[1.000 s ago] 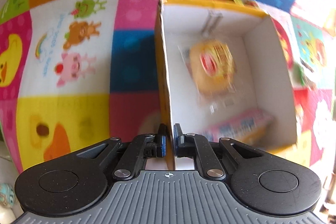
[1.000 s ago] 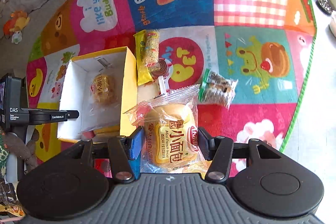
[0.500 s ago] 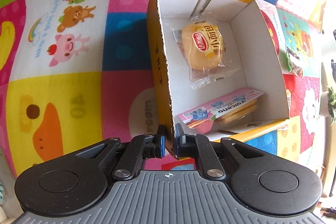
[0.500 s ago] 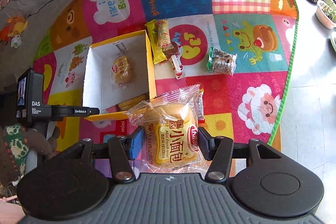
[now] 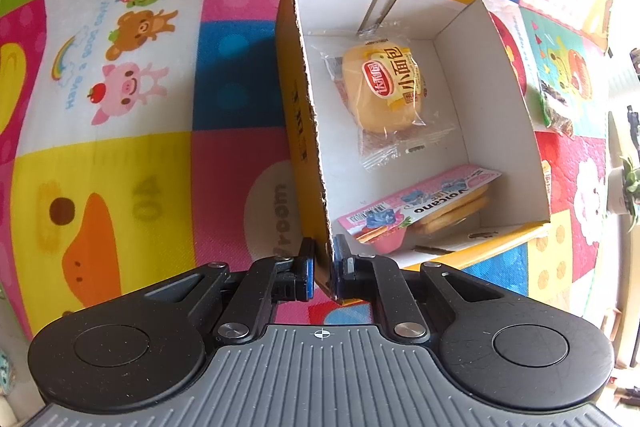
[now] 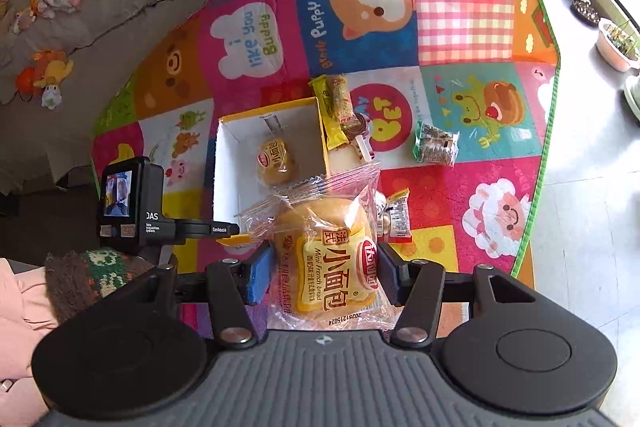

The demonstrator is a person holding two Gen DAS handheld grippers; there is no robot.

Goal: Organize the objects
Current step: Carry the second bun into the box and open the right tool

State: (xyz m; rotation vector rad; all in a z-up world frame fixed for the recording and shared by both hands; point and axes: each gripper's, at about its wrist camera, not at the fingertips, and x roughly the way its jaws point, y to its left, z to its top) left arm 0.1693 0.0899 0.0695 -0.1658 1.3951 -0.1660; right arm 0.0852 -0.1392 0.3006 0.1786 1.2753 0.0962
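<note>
A yellow cardboard box (image 5: 304, 131) with a white inside sits on the play mat. It holds a packaged mini bread (image 5: 386, 89) and a pink Volcano biscuit pack (image 5: 420, 209). My left gripper (image 5: 323, 265) is shut on the box's near corner wall. My right gripper (image 6: 322, 273) is shut on a second packaged mini bread (image 6: 328, 263), held high above the mat, over the box's near end (image 6: 224, 187). The left gripper also shows in the right wrist view (image 6: 224, 229).
On the mat right of the box lie a yellow snack bar (image 6: 334, 111), a lollipop (image 6: 358, 135), a green snack pack (image 6: 436, 147) and a small wrapped sweet (image 6: 396, 217). A grey sofa (image 6: 120, 7) lies at the back left. Plant pots (image 6: 616, 43) stand on the floor at right.
My right gripper has risen and pulled back with the bread, so more of the mat shows. The left gripper keeps hold of the box, which has steadied.
</note>
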